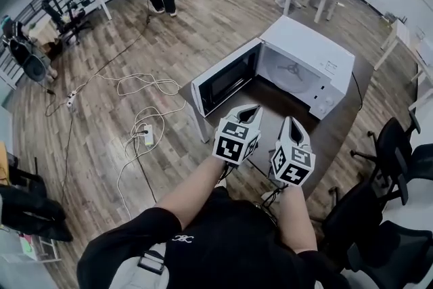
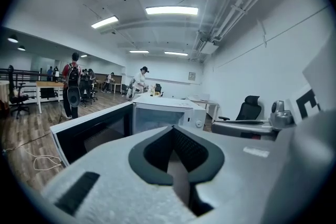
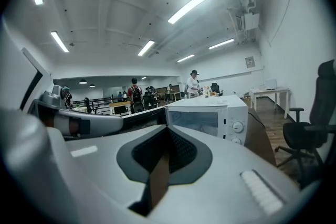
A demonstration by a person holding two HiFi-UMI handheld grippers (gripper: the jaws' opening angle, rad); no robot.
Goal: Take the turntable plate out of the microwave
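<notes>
Nearest, the left gripper and right gripper are both clenched shut, empty, just short of the white boxy microwave on the brown tabletop. The microwave's black-windowed door is open. The round glass turntable plate lies inside, not yet taken.

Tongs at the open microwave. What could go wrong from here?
1. The left tongs and right tongs are both shut; pushed in like that, they might shove the turntable plate instead of gripping it.
2. The open door stands beside the left tongs' path and may get bumped.
</notes>
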